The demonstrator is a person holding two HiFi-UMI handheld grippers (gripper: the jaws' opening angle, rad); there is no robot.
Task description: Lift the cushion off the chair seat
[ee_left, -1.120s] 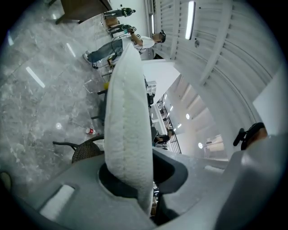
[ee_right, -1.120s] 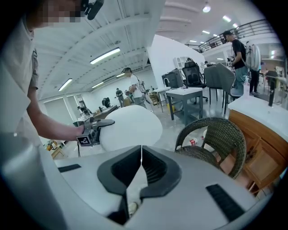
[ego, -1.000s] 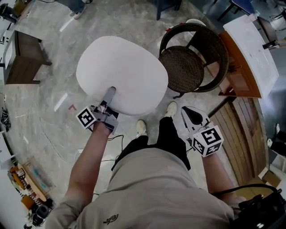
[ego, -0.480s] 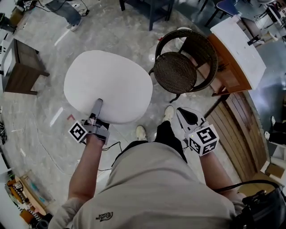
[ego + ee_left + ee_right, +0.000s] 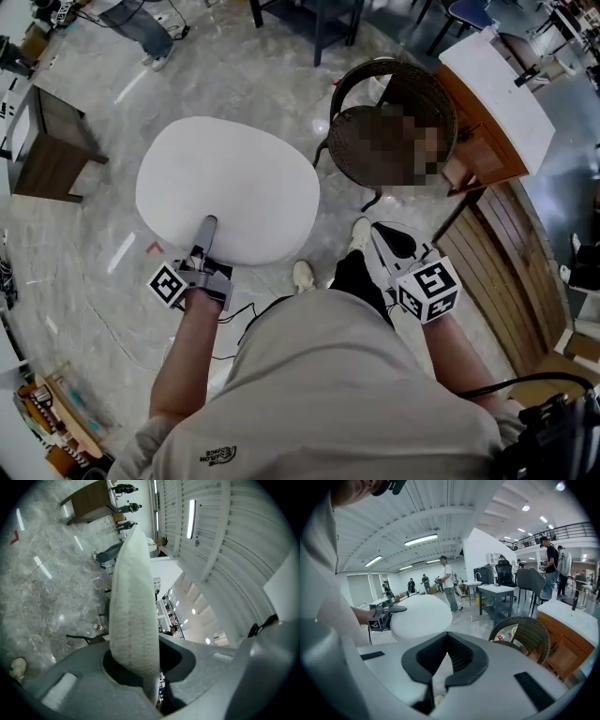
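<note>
The white round cushion (image 5: 230,183) hangs flat in the air over the marble floor, left of the dark wicker chair (image 5: 342,141) and apart from it. My left gripper (image 5: 208,223) is shut on the cushion's near edge. In the left gripper view the cushion's thick fleecy rim (image 5: 133,602) is pinched between the jaws of the left gripper (image 5: 140,663). My right gripper (image 5: 382,232) is held by the person's right hip, shut and empty. The right gripper view looks past the right gripper (image 5: 444,670) at the cushion (image 5: 423,613) and the chair (image 5: 527,632).
A white-topped wooden counter (image 5: 502,94) stands right of the chair, with wood planking below it. A dark side table (image 5: 52,131) is at the far left, a dark table (image 5: 319,14) at the top. The person's shoes (image 5: 302,275) are under the cushion's near edge. Several people stand in the background.
The left gripper has carried the cushion leftward, so the gap between it and the chair has widened. The right gripper has stayed shut beside the hip.
</note>
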